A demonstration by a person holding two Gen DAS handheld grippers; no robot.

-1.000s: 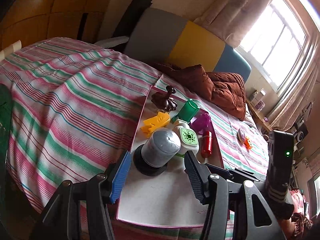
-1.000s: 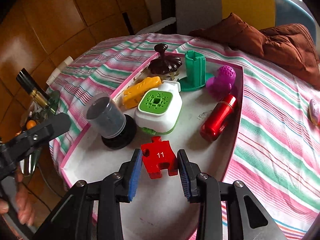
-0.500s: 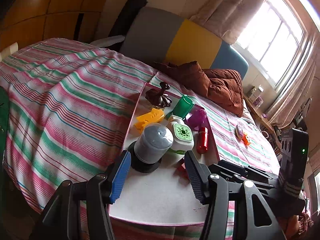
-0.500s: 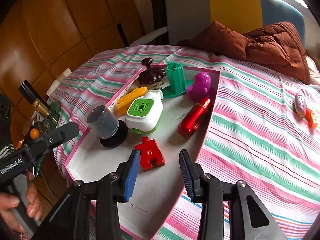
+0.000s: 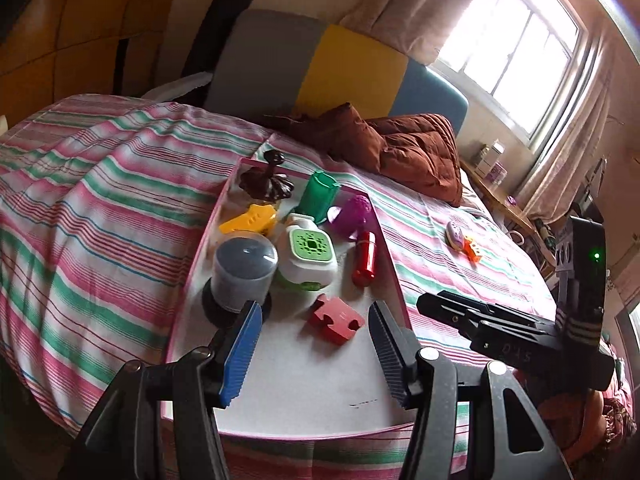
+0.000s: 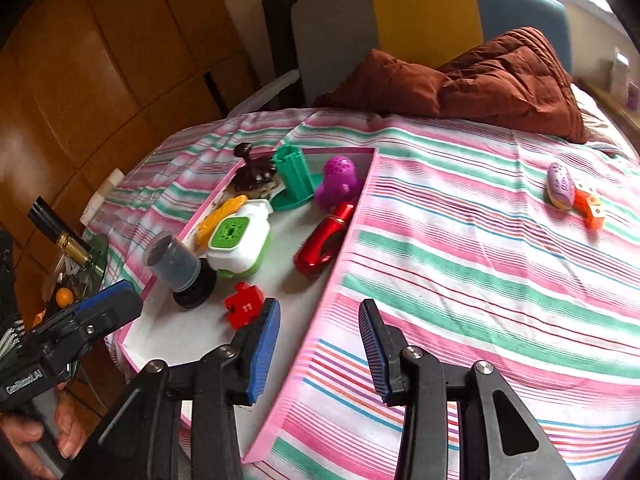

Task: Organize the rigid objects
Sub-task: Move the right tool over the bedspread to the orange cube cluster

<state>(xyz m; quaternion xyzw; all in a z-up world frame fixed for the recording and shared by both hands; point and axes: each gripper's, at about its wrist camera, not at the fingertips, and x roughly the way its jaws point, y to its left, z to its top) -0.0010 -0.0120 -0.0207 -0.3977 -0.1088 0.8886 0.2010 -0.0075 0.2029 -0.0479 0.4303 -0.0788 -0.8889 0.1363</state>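
On the bed, the pink-rimmed tray (image 5: 188, 280) holds the red puzzle piece (image 5: 335, 319) near its front. Left gripper (image 5: 314, 354) jaws wide, empty, before it. Right gripper (image 6: 318, 354) jaws wide, seemingly over the tray's edge.
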